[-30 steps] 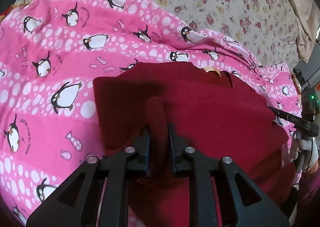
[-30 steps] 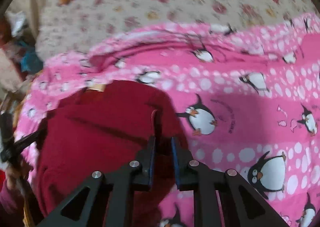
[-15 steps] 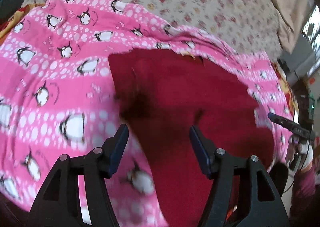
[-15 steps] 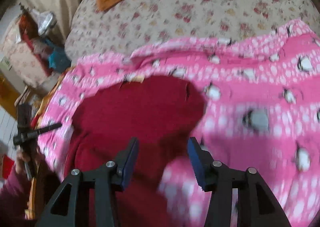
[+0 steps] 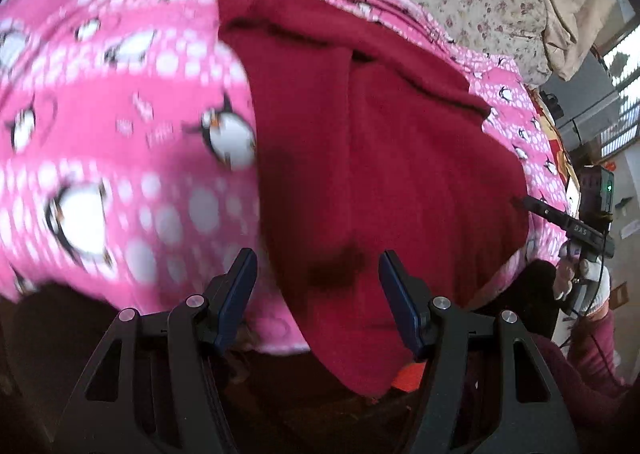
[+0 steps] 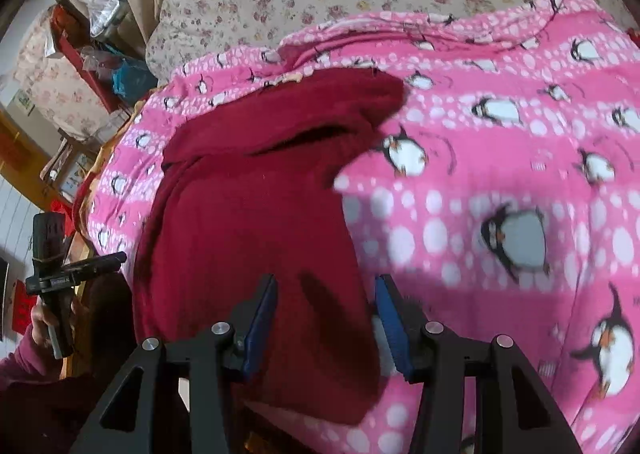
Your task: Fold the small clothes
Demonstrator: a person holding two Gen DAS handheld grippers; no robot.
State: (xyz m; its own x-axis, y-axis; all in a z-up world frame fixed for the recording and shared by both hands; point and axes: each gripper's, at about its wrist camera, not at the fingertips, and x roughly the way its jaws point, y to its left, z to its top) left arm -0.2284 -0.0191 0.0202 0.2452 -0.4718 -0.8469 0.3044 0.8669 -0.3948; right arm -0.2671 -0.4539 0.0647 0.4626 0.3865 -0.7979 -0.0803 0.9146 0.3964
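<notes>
Both grippers hover with jaws parted and nothing clamped — the left gripper (image 5: 316, 274) and right gripper (image 6: 326, 296) each hang above the dark red fleece garment (image 5: 380, 158). It lies folded on the pink penguin-print blanket (image 6: 520, 174) — its near end drooping over the blanket's edge.

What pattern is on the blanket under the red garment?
Pink blanket with white dots and penguins, clearest in the right wrist view; the red garment lies on it.

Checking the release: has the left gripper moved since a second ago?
Yes. The left gripper let go of the red garment and drew back toward its near hem.
</notes>
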